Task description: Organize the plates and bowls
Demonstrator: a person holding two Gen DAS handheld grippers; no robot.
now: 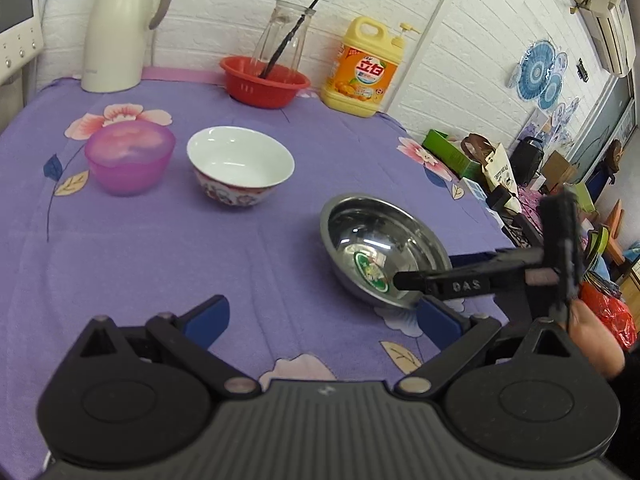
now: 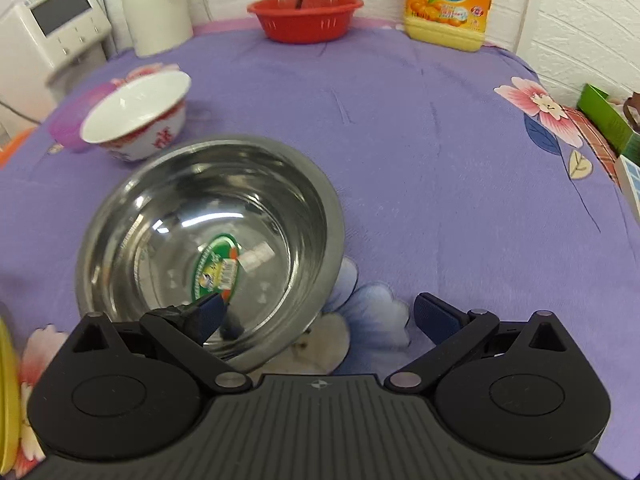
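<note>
A steel bowl point(image 1: 384, 248) with a green sticker inside sits on the purple cloth at the right; it fills the left middle of the right wrist view point(image 2: 212, 240). My right gripper point(image 2: 316, 312) is open, its left finger point(image 2: 208, 314) inside the bowl and its right finger outside, straddling the near rim. A white ceramic bowl point(image 1: 240, 164) with red pattern stands mid-table, also in the right wrist view point(image 2: 136, 116). A pink plastic bowl point(image 1: 130, 156) is to its left. My left gripper point(image 1: 324, 320) is open and empty above the cloth.
At the back stand a white thermos point(image 1: 120, 28), a red basket point(image 1: 264, 82) holding a glass jar, and a yellow detergent bottle point(image 1: 366, 68). A white appliance point(image 2: 52, 28) is at the left. Clutter lies beyond the table's right edge point(image 1: 500, 168). A yellow edge point(image 2: 6, 392) shows far left.
</note>
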